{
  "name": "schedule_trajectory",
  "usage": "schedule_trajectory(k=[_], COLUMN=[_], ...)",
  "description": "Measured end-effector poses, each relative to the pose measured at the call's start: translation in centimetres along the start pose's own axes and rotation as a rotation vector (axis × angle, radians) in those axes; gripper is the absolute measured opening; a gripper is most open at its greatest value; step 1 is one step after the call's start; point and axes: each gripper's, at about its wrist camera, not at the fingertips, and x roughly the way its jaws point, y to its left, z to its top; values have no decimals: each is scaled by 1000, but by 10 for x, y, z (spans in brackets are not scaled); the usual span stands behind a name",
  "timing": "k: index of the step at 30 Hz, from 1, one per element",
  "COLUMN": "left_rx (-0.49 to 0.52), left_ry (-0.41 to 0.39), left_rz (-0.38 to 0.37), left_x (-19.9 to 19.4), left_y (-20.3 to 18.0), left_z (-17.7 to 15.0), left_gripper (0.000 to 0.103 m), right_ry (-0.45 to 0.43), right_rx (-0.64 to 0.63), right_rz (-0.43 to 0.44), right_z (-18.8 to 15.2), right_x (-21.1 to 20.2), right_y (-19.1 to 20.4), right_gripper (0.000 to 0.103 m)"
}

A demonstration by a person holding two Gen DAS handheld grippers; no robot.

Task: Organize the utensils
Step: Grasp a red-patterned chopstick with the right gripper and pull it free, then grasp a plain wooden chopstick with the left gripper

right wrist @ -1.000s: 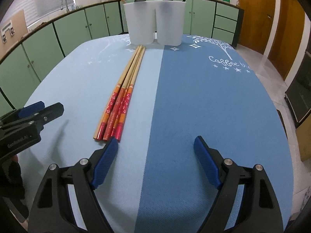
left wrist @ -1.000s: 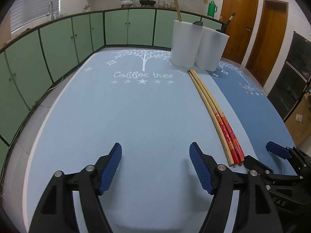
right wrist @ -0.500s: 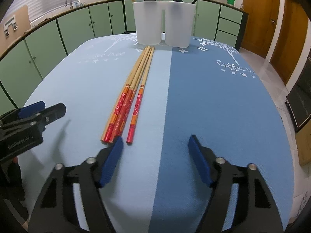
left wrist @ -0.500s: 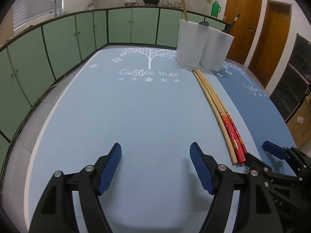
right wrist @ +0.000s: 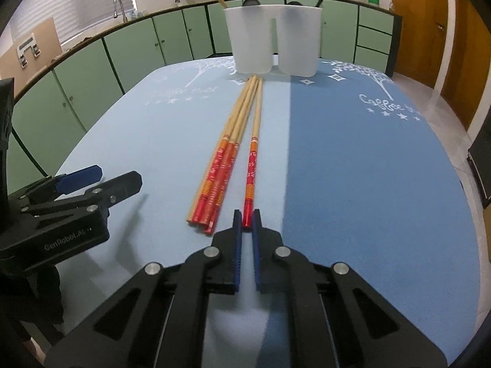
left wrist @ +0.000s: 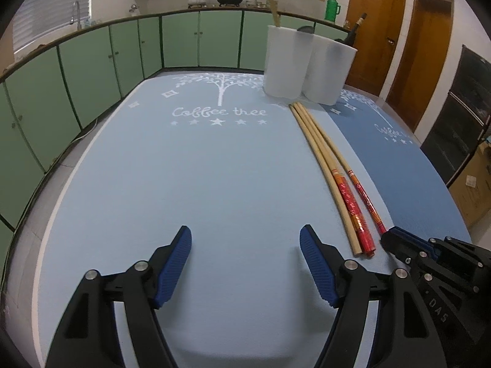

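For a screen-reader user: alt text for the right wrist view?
The right gripper is shut on the red end of one chopstick, set apart from three others on a blue tablecloth; two white holders stand behind.

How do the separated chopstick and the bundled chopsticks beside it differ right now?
The separated chopstick lies alone, its red end pinched in the right gripper; the bundled chopsticks lie pressed together, ungripped, nearer the left gripper, whose jaws stand open. All share red ends and point toward the white holder.
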Motion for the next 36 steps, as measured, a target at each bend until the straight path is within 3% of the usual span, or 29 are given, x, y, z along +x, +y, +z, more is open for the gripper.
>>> schedule_trajectory(k=[7, 14, 29, 36], left_rx=[48, 94, 71, 86], left_ry=[-5, 7, 26, 30], left_rz=[-43, -81, 12, 5], left_x=[-3, -1, 2, 4], left_y=[-24, -47, -34, -39], left_z=[-5, -8, -10, -10], left_gripper=[72, 73, 74, 73], right_ry=[-15, -18, -32, -34], right_rx=[53, 87, 84, 67], right_rz=[-54, -50, -16, -7], right_z=[-9, -10, -14, -14], right_x=[-12, -13, -15, -16], right_y=[-27, -43, -45, -46], right_gripper=[5, 5, 7, 10])
